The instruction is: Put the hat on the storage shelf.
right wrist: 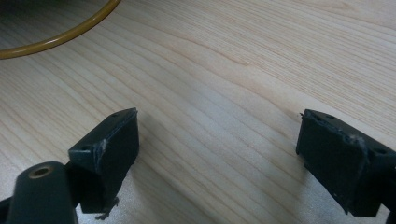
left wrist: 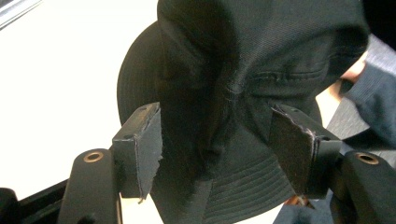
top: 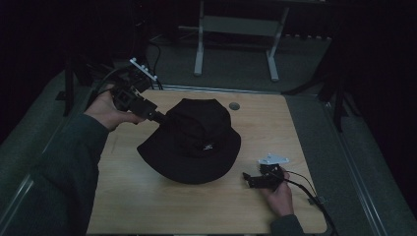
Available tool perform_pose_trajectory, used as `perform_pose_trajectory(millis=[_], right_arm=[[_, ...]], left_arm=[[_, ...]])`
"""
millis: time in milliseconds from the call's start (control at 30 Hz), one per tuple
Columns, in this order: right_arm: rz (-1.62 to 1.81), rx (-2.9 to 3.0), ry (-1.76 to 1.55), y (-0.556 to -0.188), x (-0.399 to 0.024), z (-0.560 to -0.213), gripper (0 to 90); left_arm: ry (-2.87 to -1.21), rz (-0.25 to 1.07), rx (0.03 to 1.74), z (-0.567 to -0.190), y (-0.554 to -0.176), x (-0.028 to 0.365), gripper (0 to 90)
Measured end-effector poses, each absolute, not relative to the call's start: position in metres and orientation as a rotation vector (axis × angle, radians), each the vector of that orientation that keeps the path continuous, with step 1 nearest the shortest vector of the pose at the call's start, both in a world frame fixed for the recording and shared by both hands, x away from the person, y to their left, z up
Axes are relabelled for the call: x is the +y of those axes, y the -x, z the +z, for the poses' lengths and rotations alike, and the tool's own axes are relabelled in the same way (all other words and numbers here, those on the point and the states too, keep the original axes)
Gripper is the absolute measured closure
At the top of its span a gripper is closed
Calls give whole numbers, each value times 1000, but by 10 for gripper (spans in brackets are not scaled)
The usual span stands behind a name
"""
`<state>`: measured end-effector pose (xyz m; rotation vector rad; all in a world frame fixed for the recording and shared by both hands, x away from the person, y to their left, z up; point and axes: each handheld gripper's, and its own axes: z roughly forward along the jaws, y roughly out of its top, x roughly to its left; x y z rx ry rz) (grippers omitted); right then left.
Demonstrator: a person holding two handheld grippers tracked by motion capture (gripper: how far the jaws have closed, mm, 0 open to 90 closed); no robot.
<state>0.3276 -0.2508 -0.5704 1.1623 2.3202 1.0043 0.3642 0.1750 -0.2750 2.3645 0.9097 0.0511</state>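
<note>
Bucket hat (top: pixel 192 140), black with a small pale mark on its crown, sits brim-down near the middle of the wooden table (top: pixel 147 196). At its far-left edge the left gripper (top: pixel 158 116) reaches in level from the person's left hand (top: pixel 109 110). In the left gripper view its jaws stand wide apart, with a gathered fold of the crown between them but neither pad pressing on the cloth, so the hat is not held. The right gripper (top: pixel 247 178) lies low on the table off the hat's right brim, well apart from it, jaws spread over bare wood.

The step in hand looks like letting go of the hat after setting it down. To do it well, draw the left gripper straight back along its own line, keeping the jaws wide, so that neither pad snags the fold and drags the hat.
</note>
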Motion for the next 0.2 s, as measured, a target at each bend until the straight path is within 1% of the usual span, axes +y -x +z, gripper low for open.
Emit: perform_pose_trajectory(millis=[200], right_arm=[[1005,2320,-1165,-327,-251,-570,131]], left_arm=[[-2316,61,928,-275,-360,192,351]])
